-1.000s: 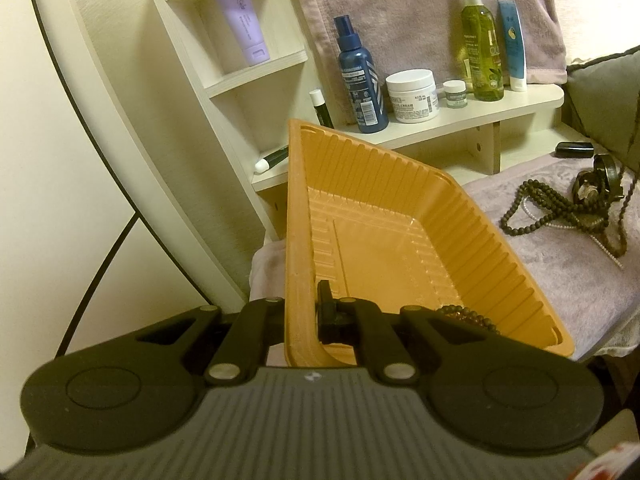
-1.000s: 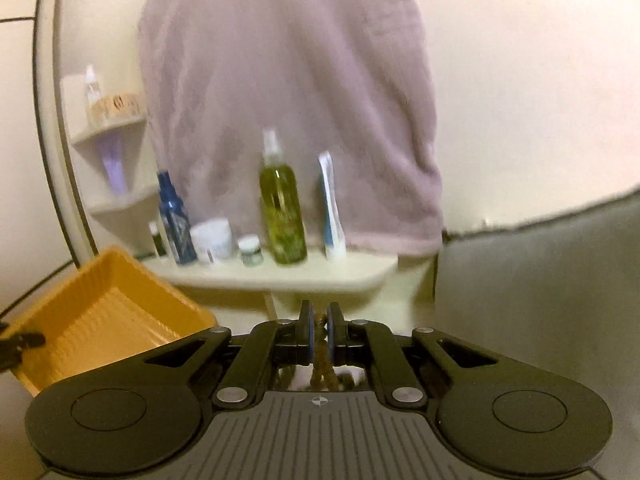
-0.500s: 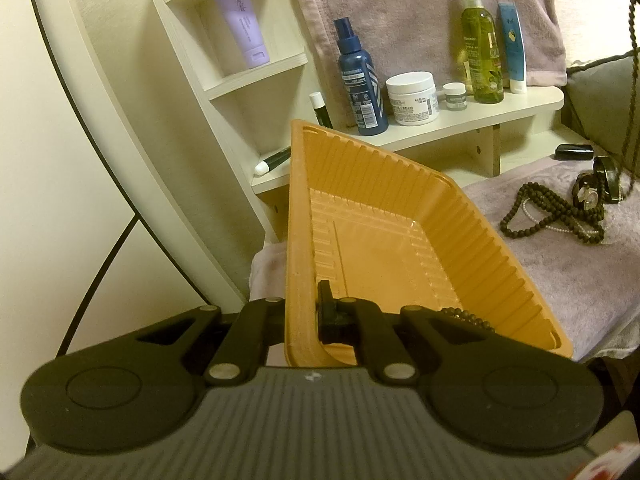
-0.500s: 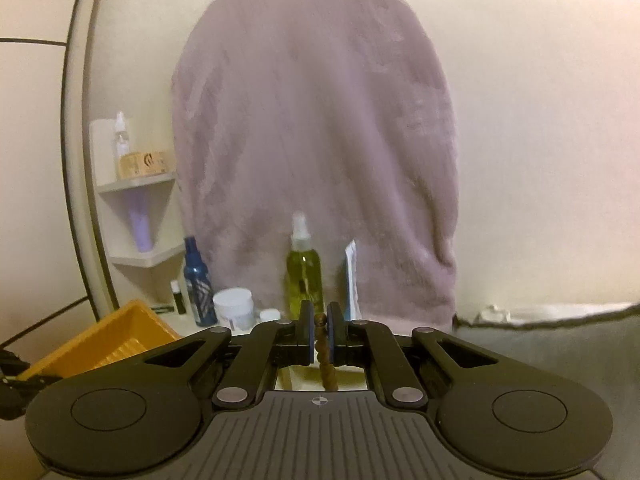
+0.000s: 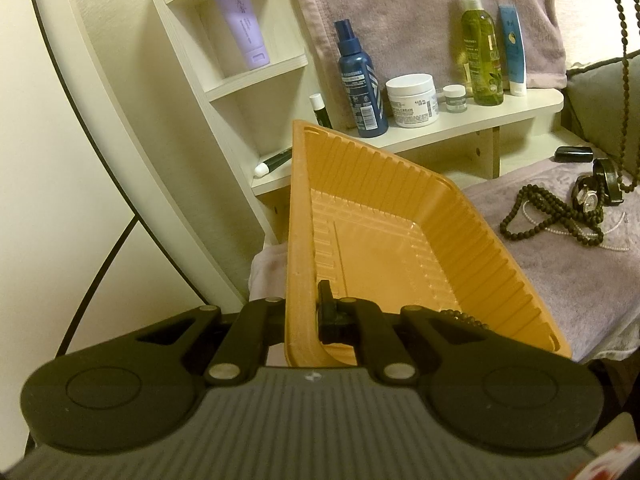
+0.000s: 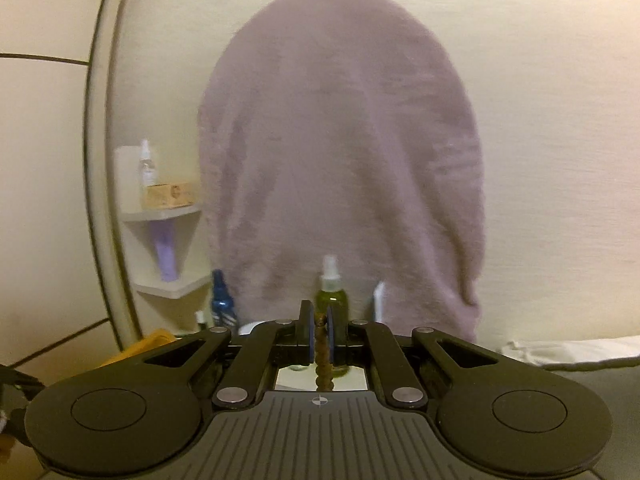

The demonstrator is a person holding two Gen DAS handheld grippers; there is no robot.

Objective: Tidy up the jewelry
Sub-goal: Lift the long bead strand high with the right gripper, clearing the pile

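We hold the orange tray tilted, left gripper clamped on its rim; right gripper pinches the bead necklace aloft — its dangling loop, near the watch, may snag it.

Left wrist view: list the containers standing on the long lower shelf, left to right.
Dark blue spray bottle → large white cream jar → small white jar → green spray bottle → blue tube.
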